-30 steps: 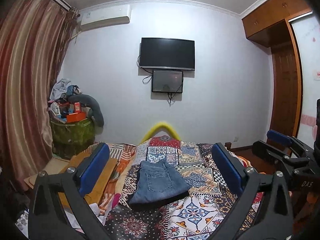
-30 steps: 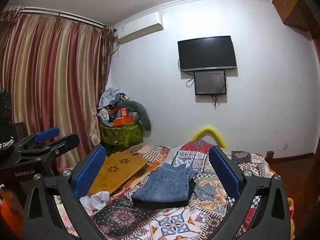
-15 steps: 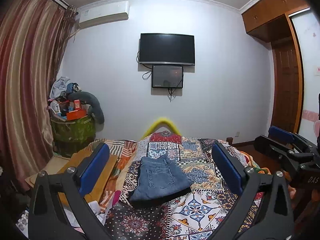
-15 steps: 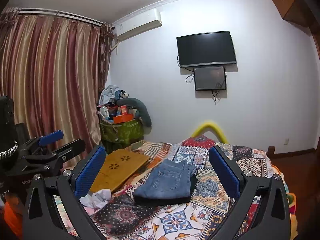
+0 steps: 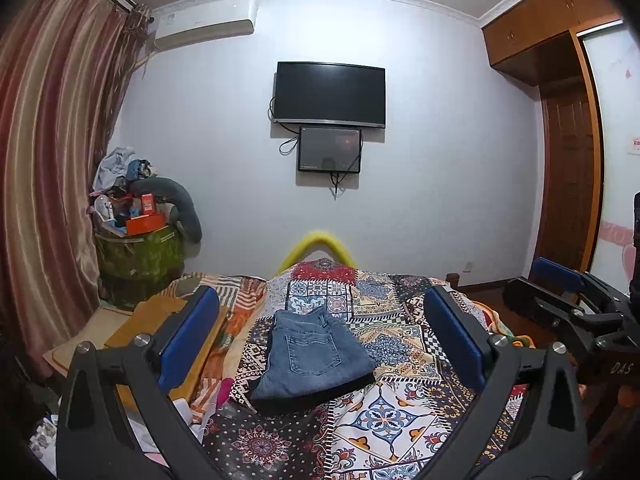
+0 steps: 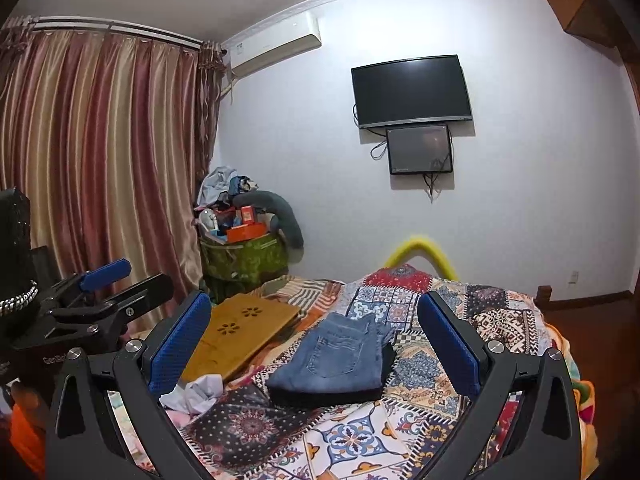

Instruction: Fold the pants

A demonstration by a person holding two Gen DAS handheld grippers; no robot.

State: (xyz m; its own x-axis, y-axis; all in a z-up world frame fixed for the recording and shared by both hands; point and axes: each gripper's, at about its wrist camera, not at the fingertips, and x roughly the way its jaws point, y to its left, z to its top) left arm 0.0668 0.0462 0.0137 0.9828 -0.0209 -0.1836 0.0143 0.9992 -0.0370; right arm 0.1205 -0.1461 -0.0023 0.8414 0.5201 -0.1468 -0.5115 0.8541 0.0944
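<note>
The folded jeans (image 5: 316,354) (image 6: 340,354) lie flat on the patterned bedspread (image 5: 384,416) (image 6: 352,436), back pocket up, over a dark layer beneath them. In both wrist views they sit between and beyond the blue finger pads, touching neither. The left gripper (image 5: 320,340) has its fingers spread wide and empty above the jeans; the right gripper (image 6: 314,340) is likewise spread and empty. A wooden lap desk (image 6: 240,332) lies left of the jeans, crumpled white cloth (image 6: 198,392) near its front corner.

White wall (image 5: 440,160) carries a television (image 5: 330,96) and air conditioner (image 5: 204,32); striped curtains (image 6: 100,152) hang left.
</note>
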